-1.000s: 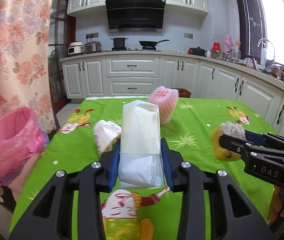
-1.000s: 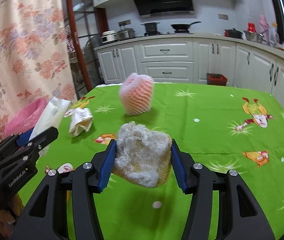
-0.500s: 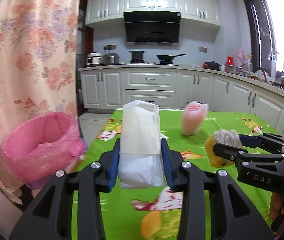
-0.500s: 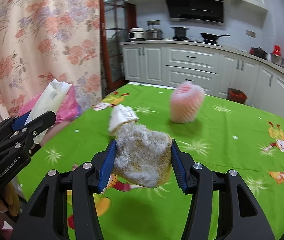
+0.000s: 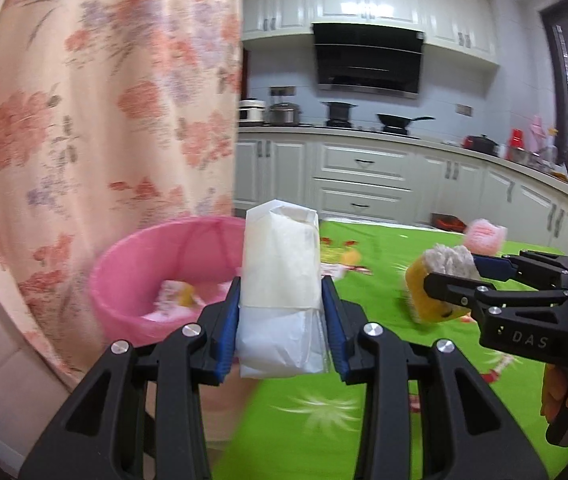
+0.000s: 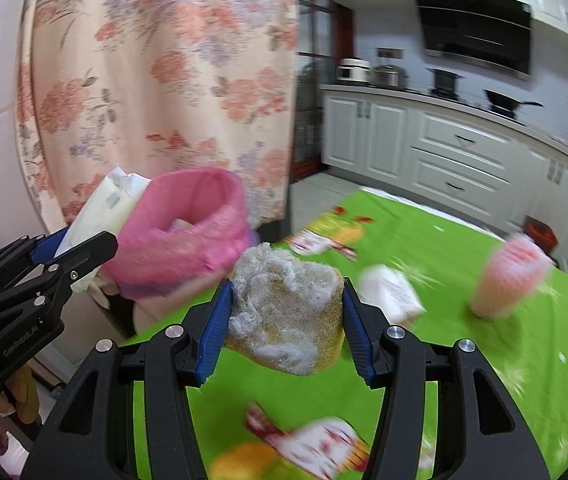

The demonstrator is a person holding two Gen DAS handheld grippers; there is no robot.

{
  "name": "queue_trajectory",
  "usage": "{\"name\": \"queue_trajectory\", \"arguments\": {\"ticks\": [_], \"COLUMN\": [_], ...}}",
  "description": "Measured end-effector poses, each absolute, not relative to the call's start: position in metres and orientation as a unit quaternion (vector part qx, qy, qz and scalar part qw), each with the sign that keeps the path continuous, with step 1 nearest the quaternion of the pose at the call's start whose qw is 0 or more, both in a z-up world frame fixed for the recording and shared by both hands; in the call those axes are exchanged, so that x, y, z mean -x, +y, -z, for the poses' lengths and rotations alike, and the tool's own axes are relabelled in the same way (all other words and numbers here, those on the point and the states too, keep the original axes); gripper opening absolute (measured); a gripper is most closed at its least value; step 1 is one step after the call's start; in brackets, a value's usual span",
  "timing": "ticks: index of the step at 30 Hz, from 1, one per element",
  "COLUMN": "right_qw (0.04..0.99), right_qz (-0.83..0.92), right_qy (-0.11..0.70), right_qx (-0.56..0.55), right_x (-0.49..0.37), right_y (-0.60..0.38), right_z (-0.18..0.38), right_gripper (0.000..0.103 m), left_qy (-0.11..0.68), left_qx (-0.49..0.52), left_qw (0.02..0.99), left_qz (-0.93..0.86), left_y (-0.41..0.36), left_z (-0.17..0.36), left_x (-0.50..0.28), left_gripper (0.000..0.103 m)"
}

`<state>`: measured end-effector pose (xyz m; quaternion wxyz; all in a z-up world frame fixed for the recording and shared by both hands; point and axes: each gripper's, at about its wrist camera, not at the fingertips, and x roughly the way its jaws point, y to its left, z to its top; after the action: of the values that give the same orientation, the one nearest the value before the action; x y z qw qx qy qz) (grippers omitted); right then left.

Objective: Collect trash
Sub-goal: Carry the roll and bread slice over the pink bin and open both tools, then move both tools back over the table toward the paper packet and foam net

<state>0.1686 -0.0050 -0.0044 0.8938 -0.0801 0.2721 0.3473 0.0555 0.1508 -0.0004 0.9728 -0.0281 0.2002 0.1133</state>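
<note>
My left gripper (image 5: 281, 320) is shut on a white paper packet (image 5: 279, 280), held just right of the pink-lined trash bin (image 5: 155, 276), which holds some scraps. My right gripper (image 6: 284, 320) is shut on a worn yellow sponge (image 6: 288, 316) over the table's left edge; it also shows in the left wrist view (image 5: 440, 288). The bin (image 6: 187, 236) and the left gripper with its packet (image 6: 103, 208) show at left in the right wrist view. A crumpled white wrapper (image 6: 390, 294) and a pink foam net (image 6: 508, 280) lie on the green tablecloth (image 6: 444, 360).
A floral curtain (image 5: 95, 120) hangs behind the bin. White kitchen cabinets (image 5: 364, 184) and a stove with pots line the far wall. The bin stands off the table's left edge.
Both grippers have swung left with their loads. The pink bin has come from the far left to close in front of the left gripper; the foam net has slid off to the right.
</note>
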Motion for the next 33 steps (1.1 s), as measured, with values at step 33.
{"name": "queue_trajectory", "arguments": {"ticks": [33], "right_qw": [0.86], "right_qz": [-0.458], "right_qy": [0.219], "right_qx": [0.054], "right_x": [-0.277], "right_y": [0.137], "right_z": [-0.044], "right_gripper": [0.067], "left_qy": [0.214], "left_qx": [0.102], "left_qw": [0.939], "left_qz": [-0.248], "left_y": [0.301], "left_z": [-0.009], "left_x": [-0.105], "left_gripper": [0.078]}}
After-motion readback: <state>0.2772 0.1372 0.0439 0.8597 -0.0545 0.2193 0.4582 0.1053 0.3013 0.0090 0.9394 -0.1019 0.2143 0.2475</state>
